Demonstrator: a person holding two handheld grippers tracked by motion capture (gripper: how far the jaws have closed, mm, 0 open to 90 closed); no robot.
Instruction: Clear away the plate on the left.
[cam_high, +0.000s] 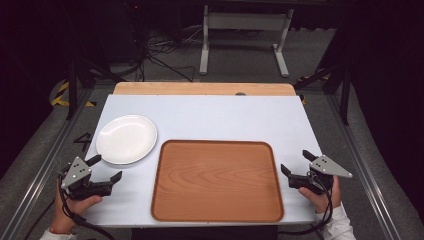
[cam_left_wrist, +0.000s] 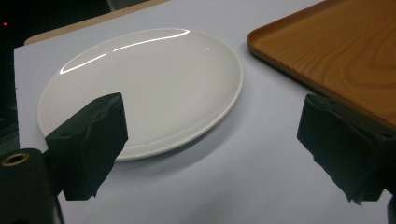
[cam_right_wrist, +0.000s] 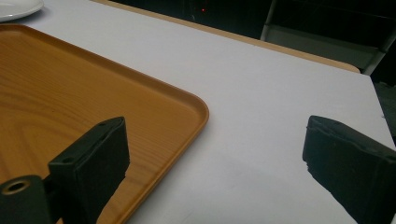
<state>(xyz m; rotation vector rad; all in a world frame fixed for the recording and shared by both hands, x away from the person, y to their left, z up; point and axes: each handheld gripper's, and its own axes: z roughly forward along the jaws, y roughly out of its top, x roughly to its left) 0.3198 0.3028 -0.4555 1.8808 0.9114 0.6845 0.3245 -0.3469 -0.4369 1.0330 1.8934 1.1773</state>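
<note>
1. Left gripper (cam_high: 106, 167) released, jaws wide, nothing between them, near the worktop (cam_high: 210, 117) left edge.
2. White plate (cam_high: 126, 139) just ahead of it, beside the wooden tray (cam_high: 216, 181).
3. Right gripper (cam_high: 296, 162) released, empty, just right of the tray.

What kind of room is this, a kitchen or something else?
Probably a lab or recording studio, not a kitchen. The table stands between metal rails with dark curtains around, cables lie on the floor behind, and on it sit just a white plate and a wooden tray.
</note>
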